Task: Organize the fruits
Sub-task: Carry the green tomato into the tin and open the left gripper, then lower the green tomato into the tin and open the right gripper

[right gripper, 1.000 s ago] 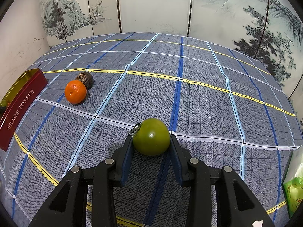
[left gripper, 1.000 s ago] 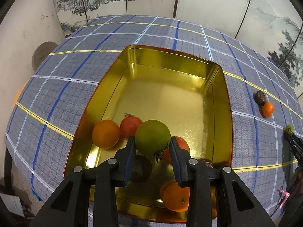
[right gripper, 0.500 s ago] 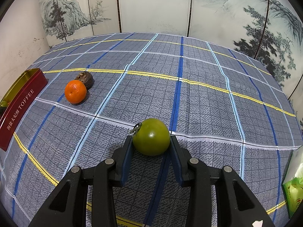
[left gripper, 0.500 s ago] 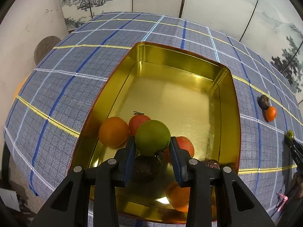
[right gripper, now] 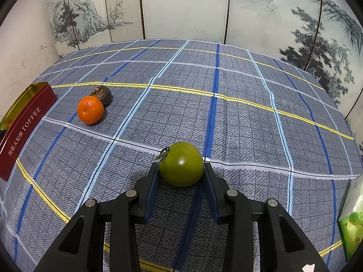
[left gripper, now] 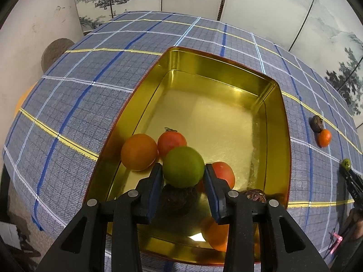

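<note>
Currently left gripper (left gripper: 183, 175) jaws clamp green fruit (left gripper: 183, 167) above gold tin (left gripper: 278, 104), likely for drop-in; right gripper (right gripper: 181, 174) jaws clamp green tomato (right gripper: 181, 166) on cloth, right of tin.

The tin (left gripper: 278, 122) looks like polished metal, gold and mirror-bright inside, glossy red lacquer outside (right gripper: 25, 127). The tablecloth (right gripper: 238, 117) is matt woven cloth with a coarse checked weave. The green tomato (right gripper: 181, 167) is smooth and shiny; the mandarin (right gripper: 90, 109) is dimpled, and the dark fruit (right gripper: 102, 95) behind it seems wrinkled and dull. Gripper fingers (right gripper: 151, 192) look like matt black plastic.
</note>
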Action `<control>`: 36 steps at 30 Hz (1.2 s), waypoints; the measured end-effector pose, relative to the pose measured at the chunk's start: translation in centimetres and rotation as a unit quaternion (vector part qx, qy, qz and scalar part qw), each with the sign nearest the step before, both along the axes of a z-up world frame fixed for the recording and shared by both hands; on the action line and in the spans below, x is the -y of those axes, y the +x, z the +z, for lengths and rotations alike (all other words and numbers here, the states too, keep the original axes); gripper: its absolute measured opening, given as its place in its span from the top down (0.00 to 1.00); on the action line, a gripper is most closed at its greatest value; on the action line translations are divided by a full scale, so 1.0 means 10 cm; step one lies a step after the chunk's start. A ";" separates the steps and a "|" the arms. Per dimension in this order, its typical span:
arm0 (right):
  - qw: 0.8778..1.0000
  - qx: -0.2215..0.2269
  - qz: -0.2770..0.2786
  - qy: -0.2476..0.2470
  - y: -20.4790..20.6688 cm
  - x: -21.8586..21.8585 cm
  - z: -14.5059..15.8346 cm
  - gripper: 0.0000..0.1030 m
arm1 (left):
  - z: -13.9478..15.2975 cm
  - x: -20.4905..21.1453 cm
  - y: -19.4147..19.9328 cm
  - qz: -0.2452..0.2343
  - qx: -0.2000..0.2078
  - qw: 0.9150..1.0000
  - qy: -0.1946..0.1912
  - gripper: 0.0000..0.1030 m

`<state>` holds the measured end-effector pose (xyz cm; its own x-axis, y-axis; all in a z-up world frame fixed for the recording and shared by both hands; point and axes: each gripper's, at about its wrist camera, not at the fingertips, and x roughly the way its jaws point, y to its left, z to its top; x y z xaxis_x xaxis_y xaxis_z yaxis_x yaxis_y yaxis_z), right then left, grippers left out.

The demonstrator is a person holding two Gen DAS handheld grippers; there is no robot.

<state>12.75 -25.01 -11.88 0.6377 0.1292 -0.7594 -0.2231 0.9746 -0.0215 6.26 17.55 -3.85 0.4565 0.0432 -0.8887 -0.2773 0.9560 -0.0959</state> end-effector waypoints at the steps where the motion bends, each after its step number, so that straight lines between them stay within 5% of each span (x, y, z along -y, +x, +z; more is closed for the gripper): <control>1: 1.000 0.000 0.000 0.000 0.00 0.00 0.00 0.66 | 0.00 0.00 0.00 0.001 0.000 1.000 0.000 0.61; 21: 1.000 0.002 -0.019 -0.005 -0.05 0.00 0.02 0.68 | 0.01 -0.01 -0.11 -0.008 0.013 1.000 0.007 0.42; 36: 0.999 0.025 0.035 0.019 -0.19 -0.51 0.31 0.68 | 0.21 0.05 -0.28 -0.034 0.076 0.996 0.015 0.33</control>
